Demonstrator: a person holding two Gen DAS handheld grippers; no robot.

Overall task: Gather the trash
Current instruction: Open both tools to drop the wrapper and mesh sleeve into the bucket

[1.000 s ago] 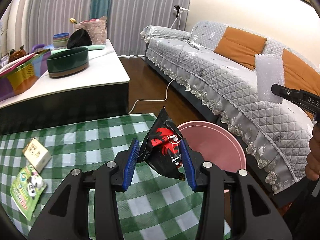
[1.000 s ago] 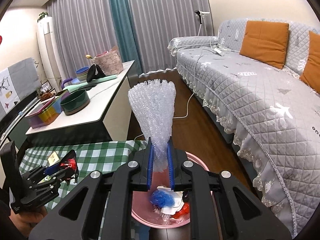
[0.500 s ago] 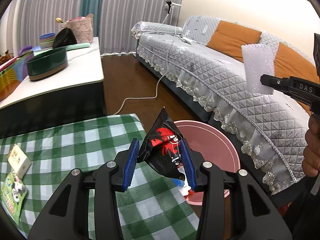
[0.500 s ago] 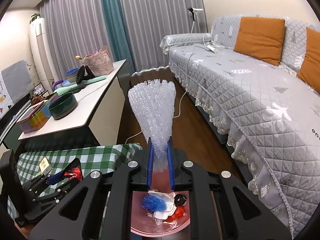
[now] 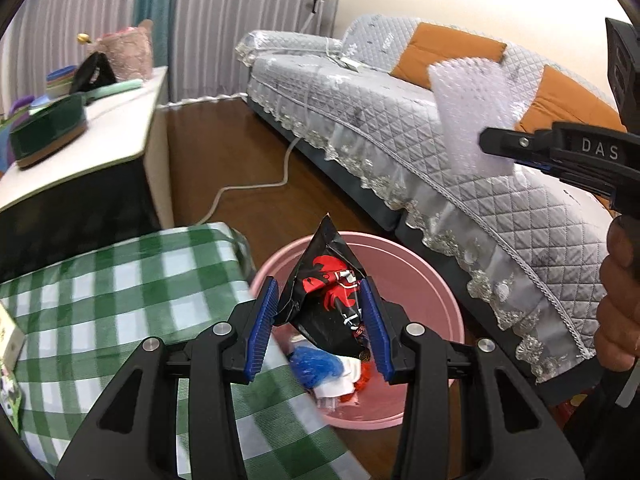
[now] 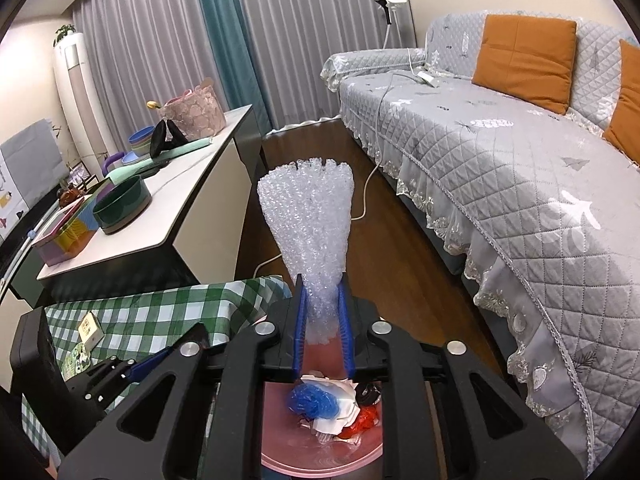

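We hold a black and red snack bag [image 5: 328, 300] tight in our left tool [image 5: 320, 328] right over the pink bin [image 5: 420, 280], and our right tool [image 6: 323, 332] is opening its jaws with the bubble wrap [image 6: 310, 224] between them, above the same bin.

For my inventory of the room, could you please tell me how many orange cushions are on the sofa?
2: one orange cushion against the sofa backrest, another further right, cut by the frame edge; more may lie out of view.

Black tool [image 5: 319, 328], blue pads [image 5: 262, 326], silver screws
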